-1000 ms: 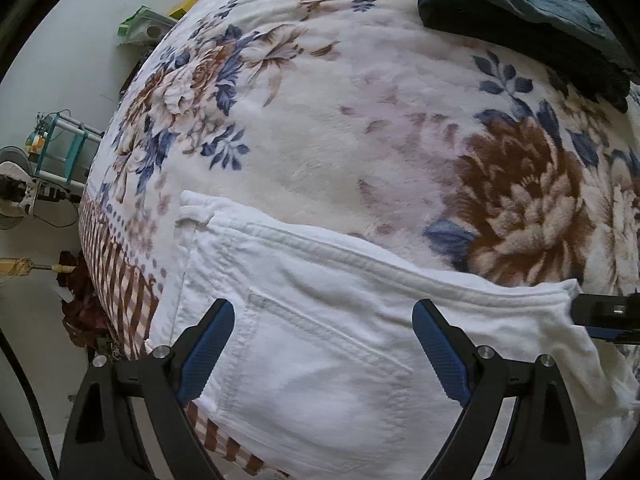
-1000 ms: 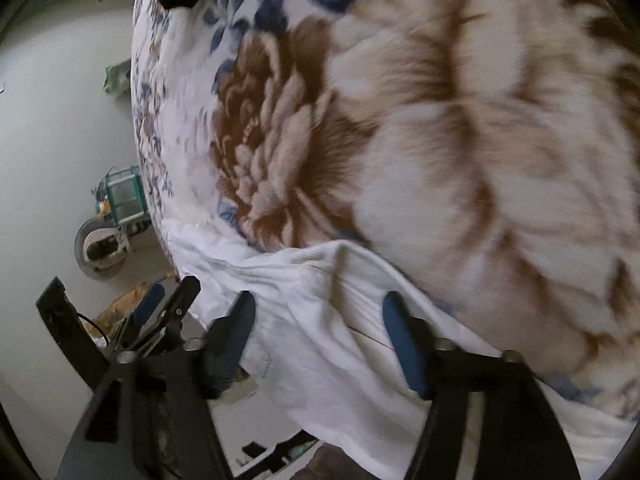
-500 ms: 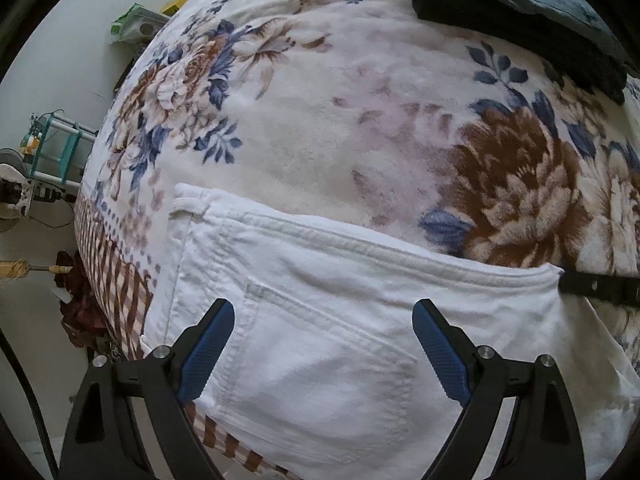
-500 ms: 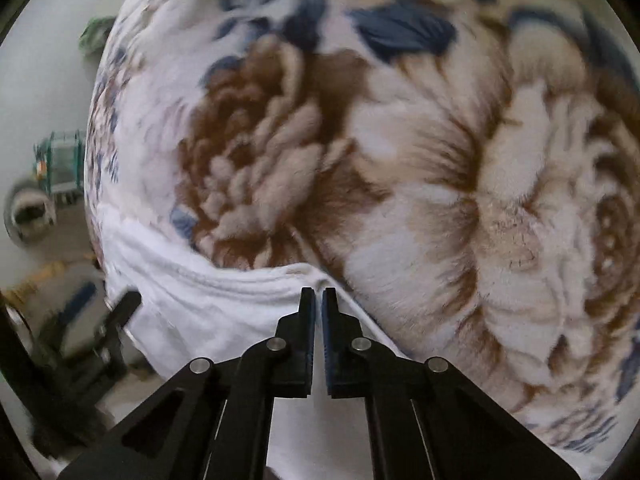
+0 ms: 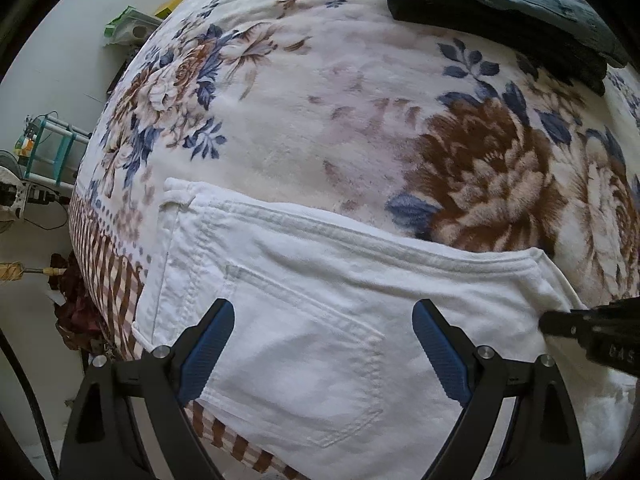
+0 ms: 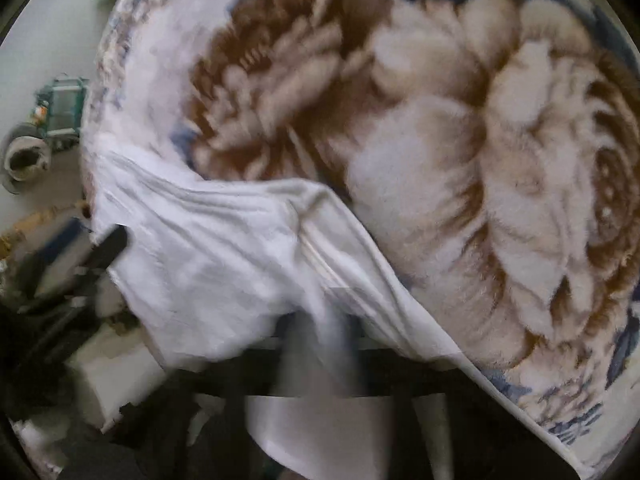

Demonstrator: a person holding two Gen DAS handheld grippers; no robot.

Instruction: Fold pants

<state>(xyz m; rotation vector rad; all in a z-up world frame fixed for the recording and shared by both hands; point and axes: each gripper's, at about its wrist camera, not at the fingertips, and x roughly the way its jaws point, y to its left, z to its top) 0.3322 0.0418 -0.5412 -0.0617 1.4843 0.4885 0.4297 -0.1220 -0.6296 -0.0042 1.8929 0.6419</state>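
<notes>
1. Left gripper at 6 o'clock of its own view, blue pads spread wide, nothing between them – hovering over the back pocket.
2. White pants spread flat across the lower half of the left view, seat side up, waistband running from 9 to 3 o'clock.
3. Right gripper entering at 3 o'clock, tip touching the far end of the waistband; in the blurred right view white cloth bunched and lifted at 6 o'clock – cannot tell how the jaws stand.
4. Floral blanket beneath, filling the centre.
5. Dark folded clothes at 1 o'clock, well apart from the pants.
</notes>
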